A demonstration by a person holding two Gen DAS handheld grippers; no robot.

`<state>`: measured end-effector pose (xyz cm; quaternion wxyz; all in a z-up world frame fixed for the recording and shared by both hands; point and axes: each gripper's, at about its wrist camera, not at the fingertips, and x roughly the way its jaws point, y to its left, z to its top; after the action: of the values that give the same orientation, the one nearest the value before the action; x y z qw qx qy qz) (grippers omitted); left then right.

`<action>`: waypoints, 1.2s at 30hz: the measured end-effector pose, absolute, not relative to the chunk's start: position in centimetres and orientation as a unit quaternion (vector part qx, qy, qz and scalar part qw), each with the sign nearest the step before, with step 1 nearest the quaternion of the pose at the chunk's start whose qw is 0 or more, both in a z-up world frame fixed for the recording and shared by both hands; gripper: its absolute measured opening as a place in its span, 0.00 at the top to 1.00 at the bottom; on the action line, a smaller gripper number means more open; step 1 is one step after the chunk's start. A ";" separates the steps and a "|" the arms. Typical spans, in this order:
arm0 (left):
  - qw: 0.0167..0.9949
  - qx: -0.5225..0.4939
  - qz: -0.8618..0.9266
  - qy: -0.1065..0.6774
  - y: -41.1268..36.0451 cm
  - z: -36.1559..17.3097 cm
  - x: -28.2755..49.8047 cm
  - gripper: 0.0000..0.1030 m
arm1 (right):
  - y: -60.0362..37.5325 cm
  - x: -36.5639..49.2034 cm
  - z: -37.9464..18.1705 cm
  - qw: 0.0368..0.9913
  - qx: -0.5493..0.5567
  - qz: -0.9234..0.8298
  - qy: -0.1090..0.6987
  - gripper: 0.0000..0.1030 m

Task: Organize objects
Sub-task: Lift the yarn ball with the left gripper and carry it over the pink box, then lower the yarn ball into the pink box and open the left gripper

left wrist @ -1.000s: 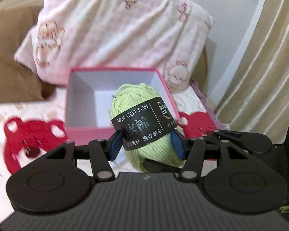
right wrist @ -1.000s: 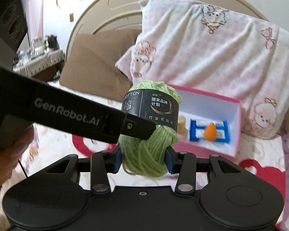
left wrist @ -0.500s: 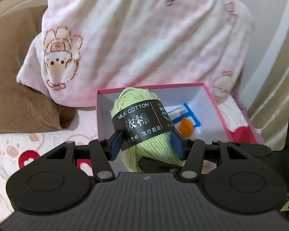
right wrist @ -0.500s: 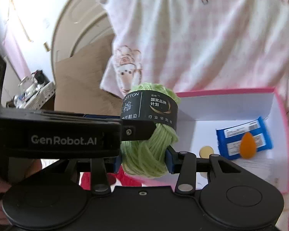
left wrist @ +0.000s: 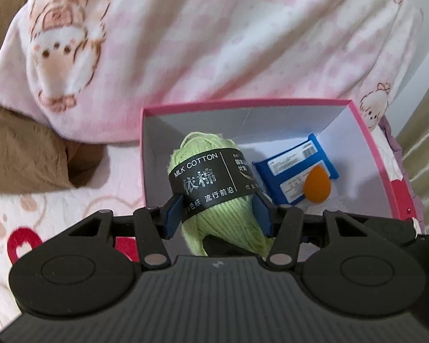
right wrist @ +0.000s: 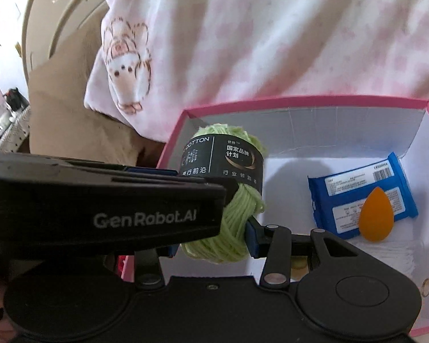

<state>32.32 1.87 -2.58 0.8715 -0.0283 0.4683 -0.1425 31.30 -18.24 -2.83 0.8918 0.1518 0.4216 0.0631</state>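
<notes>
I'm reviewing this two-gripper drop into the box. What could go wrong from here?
1. Both the left gripper and right gripper clamp the green yarn ball; if one releases first, the ball may twist or roll.
2. It hangs close to the pink box's left wall, so it might catch the rim.
3. A roll to the right could knock the orange makeup sponge off the blue packet.

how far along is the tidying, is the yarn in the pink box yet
Partly done: a blue packet and an orange sponge already lie in the pink box. In hand: the green yarn ball, clamped by both the left gripper and right gripper, over the box's left side. Left: release it inside.
</notes>
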 end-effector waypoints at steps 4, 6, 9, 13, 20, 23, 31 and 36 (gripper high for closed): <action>0.876 -0.049 -0.147 0.456 2.3 -3.5 31.7 0.50 | -17.6 30.8 -3.5 0.903 0.114 0.058 0.411 0.53; 0.879 -0.068 -0.146 0.450 2.7 -3.7 31.9 0.51 | -17.8 31.1 -3.7 0.905 0.115 0.050 0.407 0.53; 0.882 -0.080 -0.142 0.442 2.8 -3.8 32.3 0.52 | -17.7 31.6 -3.7 0.909 0.101 0.045 0.402 0.53; 0.879 -0.089 -0.133 0.448 2.7 -4.6 33.2 0.54 | -18.3 32.2 -4.0 0.909 0.100 0.050 0.401 0.46; 0.872 -0.058 -0.135 0.466 0.3 -5.7 32.3 0.68 | -19.2 30.4 -3.6 0.916 0.055 0.096 0.386 0.68; 0.871 -0.061 -0.121 0.472 -0.3 -6.3 32.5 0.67 | -19.3 29.8 -3.7 0.919 0.042 0.092 0.382 0.71; 0.869 -0.080 -0.104 0.476 0.9 -5.9 32.0 0.61 | -20.6 26.2 -1.2 0.921 0.070 0.126 0.361 0.62; 0.864 -0.081 -0.120 0.483 1.1 -3.4 29.6 0.46 | -20.5 23.8 1.1 0.920 0.047 0.137 0.364 0.55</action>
<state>29.60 1.11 -3.39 0.8635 -0.0809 0.4831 -0.1201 23.79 -20.48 1.14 0.9199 0.0473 0.3644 0.1368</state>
